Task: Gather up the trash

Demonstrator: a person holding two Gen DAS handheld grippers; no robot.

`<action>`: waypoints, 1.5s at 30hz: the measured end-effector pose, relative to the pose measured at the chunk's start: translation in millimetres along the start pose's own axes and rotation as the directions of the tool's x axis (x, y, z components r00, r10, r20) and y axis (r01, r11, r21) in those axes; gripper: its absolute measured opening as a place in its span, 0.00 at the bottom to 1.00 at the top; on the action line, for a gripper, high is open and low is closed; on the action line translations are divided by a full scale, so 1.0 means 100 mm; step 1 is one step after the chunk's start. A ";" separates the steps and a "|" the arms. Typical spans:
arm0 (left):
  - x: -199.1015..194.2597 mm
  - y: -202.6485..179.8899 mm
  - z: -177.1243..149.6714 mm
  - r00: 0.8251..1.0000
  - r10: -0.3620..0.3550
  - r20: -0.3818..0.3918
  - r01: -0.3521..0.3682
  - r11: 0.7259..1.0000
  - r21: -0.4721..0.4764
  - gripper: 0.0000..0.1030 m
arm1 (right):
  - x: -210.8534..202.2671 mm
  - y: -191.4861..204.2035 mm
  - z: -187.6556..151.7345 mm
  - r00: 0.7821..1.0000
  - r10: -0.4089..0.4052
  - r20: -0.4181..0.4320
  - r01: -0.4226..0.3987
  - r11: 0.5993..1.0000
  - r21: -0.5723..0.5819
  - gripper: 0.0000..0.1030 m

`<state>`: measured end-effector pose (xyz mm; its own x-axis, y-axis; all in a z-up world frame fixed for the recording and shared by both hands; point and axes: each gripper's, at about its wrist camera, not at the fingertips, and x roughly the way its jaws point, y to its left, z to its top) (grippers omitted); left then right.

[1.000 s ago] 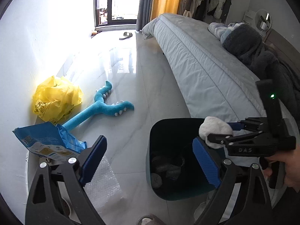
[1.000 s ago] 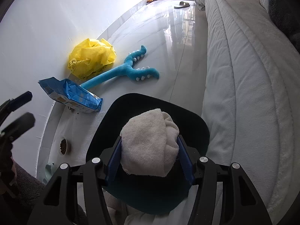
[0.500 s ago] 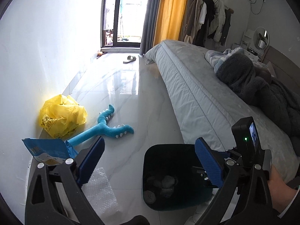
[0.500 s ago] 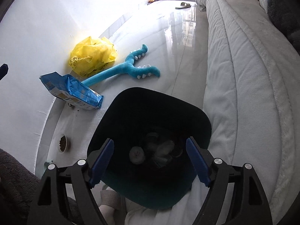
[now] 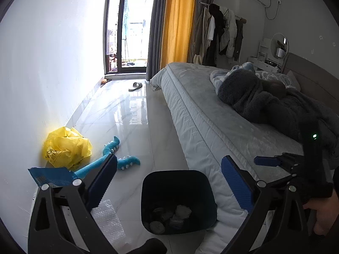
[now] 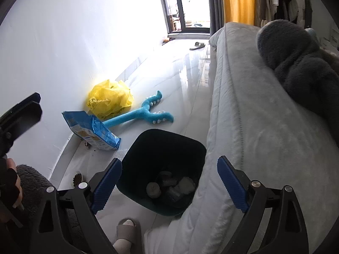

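A dark teal bin stands on the floor against the bed. Inside it lie several pieces of trash, among them a white wad. My right gripper hangs above the bin, its jaws opening wide with nothing between them. My left gripper is open and empty, higher up and left of the bin. On the floor by the wall lie a crumpled yellow bag, a blue packet and a sheet of bubble wrap.
A blue plush toy lies between the yellow bag and the bin. The bed with a dark blanket fills the right side. A foot in a slipper stands near the bin. A small dish sits by the wall.
The right gripper let go of the white wad, which dropped into the bin, and its jaws spread wider. Both grippers have risen and now look further across the room.
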<state>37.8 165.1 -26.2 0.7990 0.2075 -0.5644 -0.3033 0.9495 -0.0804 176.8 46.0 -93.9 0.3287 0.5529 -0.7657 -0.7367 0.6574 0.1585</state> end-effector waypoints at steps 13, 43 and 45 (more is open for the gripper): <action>-0.29 -0.45 0.07 0.998 -0.045 0.038 0.043 0.998 0.046 0.97 | -1.60 -0.70 -0.54 0.940 -0.237 0.245 0.209 0.968 0.135 0.97; -0.57 -0.72 -0.36 0.992 -0.071 0.107 0.058 0.990 0.126 0.97 | -2.64 -1.14 -1.48 0.838 -0.336 0.430 0.226 0.931 0.287 0.97; -0.56 -0.72 -0.36 0.991 -0.077 0.106 0.064 0.990 0.127 0.97 | -2.64 -1.14 -1.48 0.840 -0.335 0.427 0.225 0.931 0.288 0.97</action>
<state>-4.0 76.1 -18.1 0.8704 0.1573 -0.4666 -0.1836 0.9829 -0.0111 86.2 -251.1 -1.9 0.7753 0.4629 -0.4297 -0.4418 0.8837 0.1548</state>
